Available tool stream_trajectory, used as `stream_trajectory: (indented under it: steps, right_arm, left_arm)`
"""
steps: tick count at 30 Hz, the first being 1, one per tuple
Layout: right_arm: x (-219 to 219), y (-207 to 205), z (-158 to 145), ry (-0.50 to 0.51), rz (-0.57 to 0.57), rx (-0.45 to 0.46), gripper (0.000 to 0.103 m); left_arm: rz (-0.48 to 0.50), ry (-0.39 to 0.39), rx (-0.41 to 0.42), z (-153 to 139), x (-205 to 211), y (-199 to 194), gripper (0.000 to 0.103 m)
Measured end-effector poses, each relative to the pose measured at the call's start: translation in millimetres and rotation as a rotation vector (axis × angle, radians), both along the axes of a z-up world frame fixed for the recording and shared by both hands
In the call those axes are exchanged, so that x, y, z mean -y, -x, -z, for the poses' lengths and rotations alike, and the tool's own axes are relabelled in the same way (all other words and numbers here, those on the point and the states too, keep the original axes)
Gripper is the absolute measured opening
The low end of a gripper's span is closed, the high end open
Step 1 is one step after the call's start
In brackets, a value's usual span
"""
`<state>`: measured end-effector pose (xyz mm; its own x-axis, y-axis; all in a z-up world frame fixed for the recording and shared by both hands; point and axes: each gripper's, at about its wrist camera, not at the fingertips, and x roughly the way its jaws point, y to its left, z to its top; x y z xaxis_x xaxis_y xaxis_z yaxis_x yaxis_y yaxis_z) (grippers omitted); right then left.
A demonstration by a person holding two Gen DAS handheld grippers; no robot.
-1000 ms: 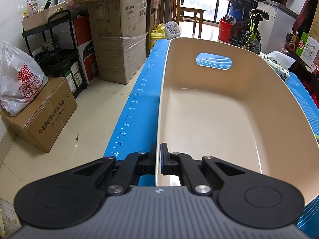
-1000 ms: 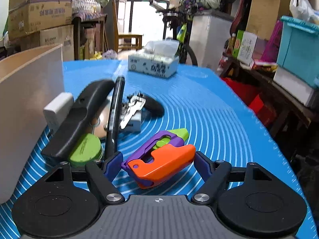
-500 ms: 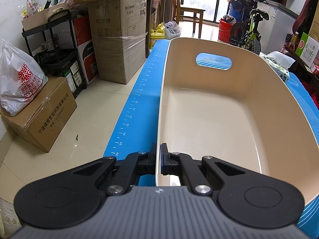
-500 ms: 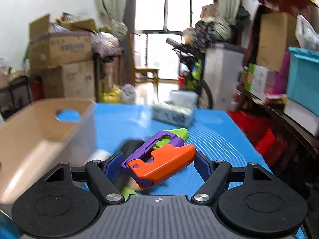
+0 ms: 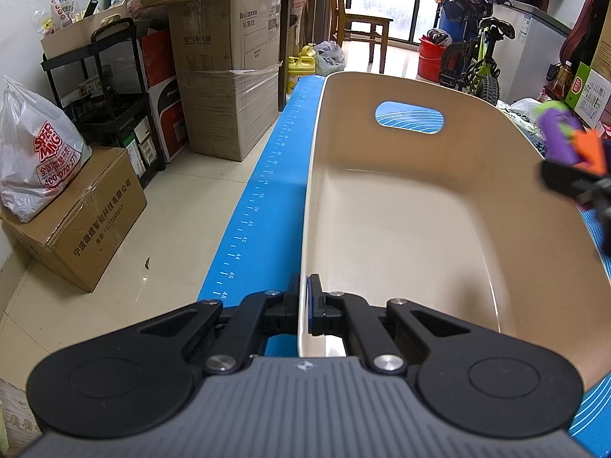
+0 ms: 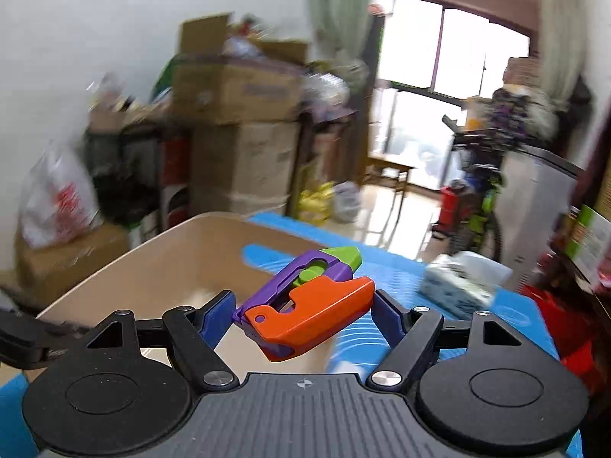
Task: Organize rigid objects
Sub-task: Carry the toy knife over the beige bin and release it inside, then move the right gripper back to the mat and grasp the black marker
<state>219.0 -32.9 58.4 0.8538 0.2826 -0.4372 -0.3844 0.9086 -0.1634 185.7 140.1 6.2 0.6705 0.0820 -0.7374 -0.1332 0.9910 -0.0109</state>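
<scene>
Two wrist-camera views of a cluttered room with a blue tabletop mat (image 5: 263, 206).

Left wrist view: the left gripper (image 5: 304, 305) is clamped on the near left rim of a large beige plastic bin (image 5: 401, 229), one finger outside the wall and one inside. The bin sits on the blue mat, which has a printed ruler scale along its left edge. The bin's far wall has an oval handle cut-out (image 5: 409, 117), with the blue mat showing through. No objects are visible inside the bin. At the right edge, blurred, the right gripper (image 5: 580, 175) appears above the bin's right rim, carrying the toy.

Right wrist view: the right gripper (image 6: 304, 301) is closed on an orange, purple and green plastic toy (image 6: 305, 305), held tilted between the blue finger pads (image 6: 217, 313). The toy is in the air, with the beige bin below and to the left. A white tissue pack (image 6: 458, 282) lies on the mat to the right. The background is motion-blurred.

Stacked cardboard boxes (image 5: 225, 76) and a white shopping bag (image 5: 38, 152) stand on the floor to the left.
</scene>
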Motion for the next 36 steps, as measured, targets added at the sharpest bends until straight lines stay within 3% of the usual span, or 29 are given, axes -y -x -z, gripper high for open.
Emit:
stream_trajectory:
  steps: [12,19,31,33,36]
  right_arm:
    - [-59.9,-25.9,28.3,0.165,-0.164,-0.216,0.078]
    - [-72.1,-34.1,35.6,0.261,-0.182,-0.292,0.078]
    - [-62.4,-36.4,31.3,0.228,-0.153,-0.285,0.085]
    - [-55.9,-34.0,26.3,0.196,-0.142,-0.264,0.086]
    - [-39.0,-26.4,12.9,0.128,-0.109,-0.176,0.097]
  left_arm:
    - [0.000,0.000,-0.001,1.3,2.1,0.3,0.003]
    - [0.001,-0.006,-0.002,2.2,3.8,0.4,0.003]
    - [0.001,-0.004,-0.002,2.3,3.7,0.4,0.003]
    - [0.002,-0.005,-0.001,2.4,4.1,0.4,0.003]
    - [0.002,-0.003,-0.002,2.1,3.1,0.3,0.003]
